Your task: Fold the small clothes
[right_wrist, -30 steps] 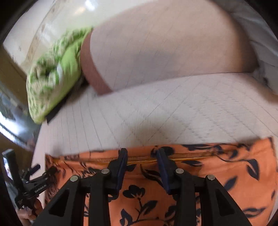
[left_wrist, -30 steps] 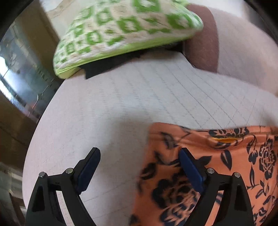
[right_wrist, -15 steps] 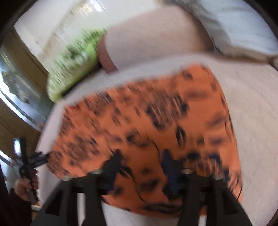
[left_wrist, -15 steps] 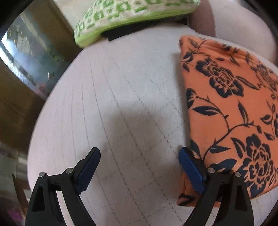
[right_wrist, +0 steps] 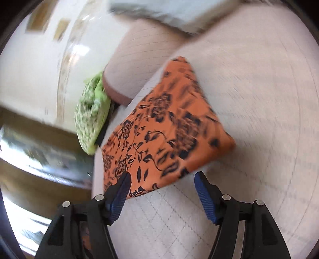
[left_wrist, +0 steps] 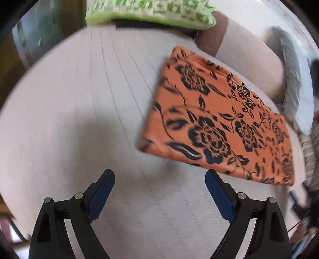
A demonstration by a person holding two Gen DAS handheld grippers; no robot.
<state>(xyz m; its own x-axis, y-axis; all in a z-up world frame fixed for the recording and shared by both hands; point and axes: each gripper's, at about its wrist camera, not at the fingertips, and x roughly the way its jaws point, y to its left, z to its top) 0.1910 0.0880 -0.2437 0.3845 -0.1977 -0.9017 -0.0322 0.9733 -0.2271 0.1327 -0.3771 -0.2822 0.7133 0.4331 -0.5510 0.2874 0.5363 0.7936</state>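
The orange floral garment (left_wrist: 217,119) lies folded flat on the quilted sofa seat (left_wrist: 79,103). Light, limp, likely slippery; pinch a near corner. Both the left hand-held gripper (left_wrist: 159,189) and the right hand-held gripper (right_wrist: 162,188) gape wide, empty.

Green patterned cushion (left_wrist: 151,12) cut off by the top edge, orange floral garment (right_wrist: 163,131) smeared by motion blur at its far corner, dark clutter (left_wrist: 307,211) at right edge unreadable

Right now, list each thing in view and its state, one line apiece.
Left gripper: open, holding nothing.
Right gripper: open, holding nothing.
Orange floral garment: folded flat on the quilted surface.
Green patterned cushion: lying at the surface's far edge.
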